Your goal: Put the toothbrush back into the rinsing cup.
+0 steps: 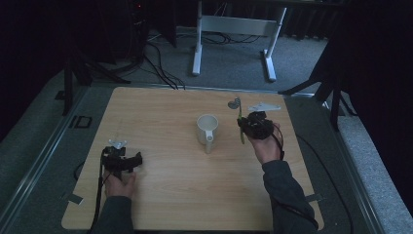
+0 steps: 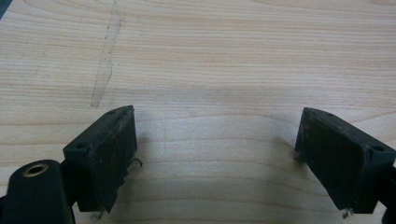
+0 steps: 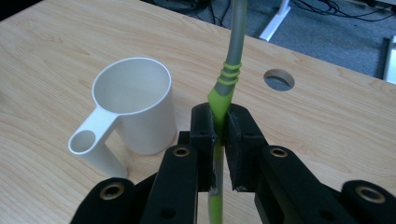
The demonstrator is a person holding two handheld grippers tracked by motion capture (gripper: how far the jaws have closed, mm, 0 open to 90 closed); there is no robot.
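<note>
My right gripper (image 3: 219,135), raised beside the white cup (image 3: 135,105), clamps its jaws on a green-handled spoon (image 3: 223,88); my left gripper (image 2: 215,158) rests low over the counter (image 2: 210,56), jaws wide

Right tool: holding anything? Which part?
Yes. The right tool is shut on a spoon, gripping its green handle just below the grey shaft. The left tool is open, holding nothing.

A white measuring cup (image 1: 207,128) stands mid-table (image 1: 170,195), its handle pointing toward the person. Bare wood lies open to its left and near side; the right gripper (image 1: 242,127) hangs just beside it.
</note>
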